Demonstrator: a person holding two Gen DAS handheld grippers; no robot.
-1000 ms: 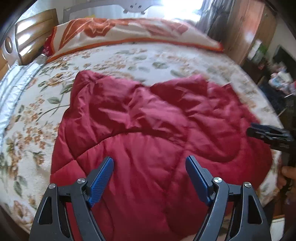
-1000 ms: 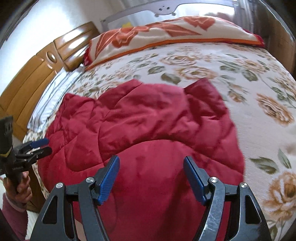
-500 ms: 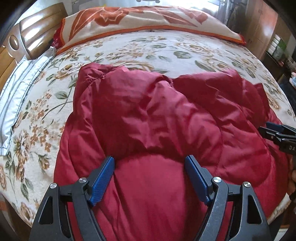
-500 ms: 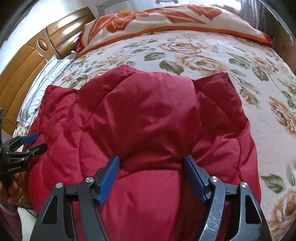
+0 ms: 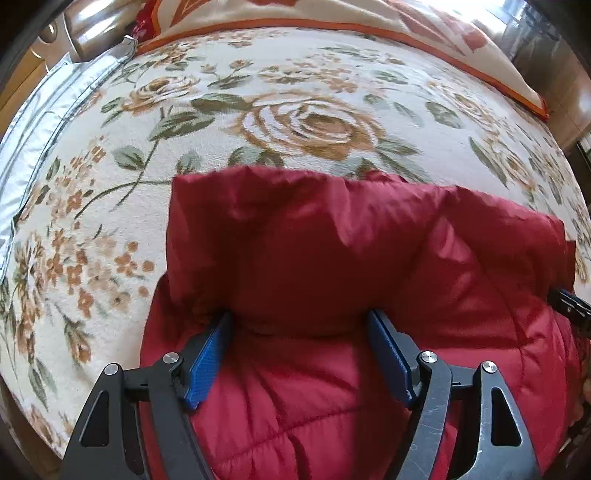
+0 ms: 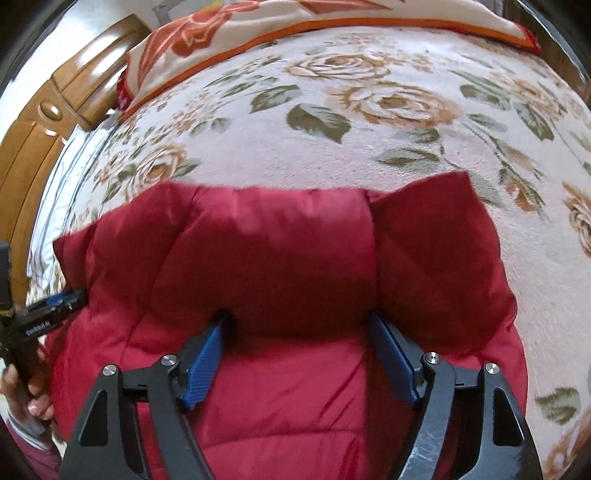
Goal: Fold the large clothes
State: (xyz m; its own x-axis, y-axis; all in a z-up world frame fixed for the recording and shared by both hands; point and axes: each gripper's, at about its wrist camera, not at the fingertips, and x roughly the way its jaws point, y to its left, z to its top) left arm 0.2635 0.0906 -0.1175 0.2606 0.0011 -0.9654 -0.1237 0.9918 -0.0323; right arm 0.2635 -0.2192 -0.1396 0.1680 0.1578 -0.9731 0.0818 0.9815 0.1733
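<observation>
Spread over the lower half of both frames, on a floral bed cover point(image 5: 295, 122): a red quilted jacket point(image 5: 332, 258), already doubled over, with its folded far edge running left to right across mid-frame and a puffy roll of padding bulging just beyond the fingertips. Pointing steeply down onto it, the left gripper point(image 5: 299, 315), jaws wide, tips sunk into the crease at the base of that roll, padding swelling up between them but not pinched flat. Same picture for the right gripper point(image 6: 297, 317): jaws wide and just been opening further, cloth between them, no clamp on it to be seen. Jacket directly beneath and ahead of both, long axis crosswise to the fingers; neither hand nearer than the other, each planted on its own half, left one peeking in at the left edge of the right wrist view with the left hand point(image 6: 22, 387) below it. Probably next: a fresh grasp or a press to flatten the fold. Hidden: the near hem below the frames, sleeves tucked somewhere inside, actual pad contact under the padding. Orange-bordered pillow point(image 5: 443, 33) at the top, well apart.
</observation>
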